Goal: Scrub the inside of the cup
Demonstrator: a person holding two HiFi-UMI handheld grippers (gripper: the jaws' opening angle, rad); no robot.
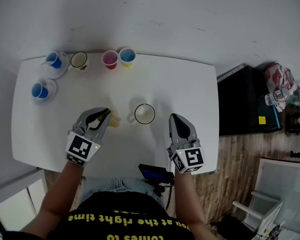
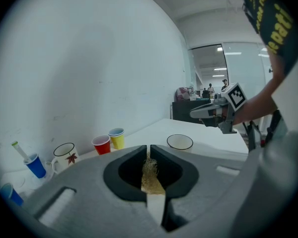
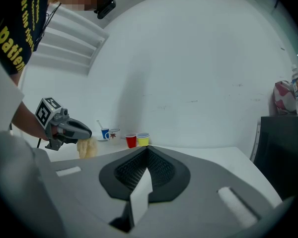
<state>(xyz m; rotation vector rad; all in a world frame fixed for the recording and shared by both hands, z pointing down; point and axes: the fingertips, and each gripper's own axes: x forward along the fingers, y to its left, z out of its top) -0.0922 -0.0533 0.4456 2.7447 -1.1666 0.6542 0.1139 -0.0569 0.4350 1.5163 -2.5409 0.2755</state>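
Observation:
The cup (image 1: 144, 114), white with a dark rim, stands upright near the middle of the white table (image 1: 190, 84); it also shows as the cup (image 2: 180, 142) in the left gripper view. My left gripper (image 1: 106, 113) is just left of it, shut on a yellowish fibrous scrubber (image 1: 114, 120). The scrubber (image 2: 149, 175) is pinched between the jaws of the left gripper (image 2: 148, 152). My right gripper (image 1: 174, 118) hovers to the cup's right, shut and empty. In the right gripper view the right gripper (image 3: 147, 150) holds nothing, and the scrubber (image 3: 87, 148) hangs from the left gripper (image 3: 78, 131).
Along the table's far edge stand a red cup (image 1: 110, 59), a yellow cup (image 1: 127, 56), a leaf-printed mug (image 1: 79, 60) and two blue cups on saucers (image 1: 54, 60) (image 1: 39, 90). A black cabinet (image 1: 245, 101) flanks the right side. A small black device (image 1: 155, 174) sits at the front edge.

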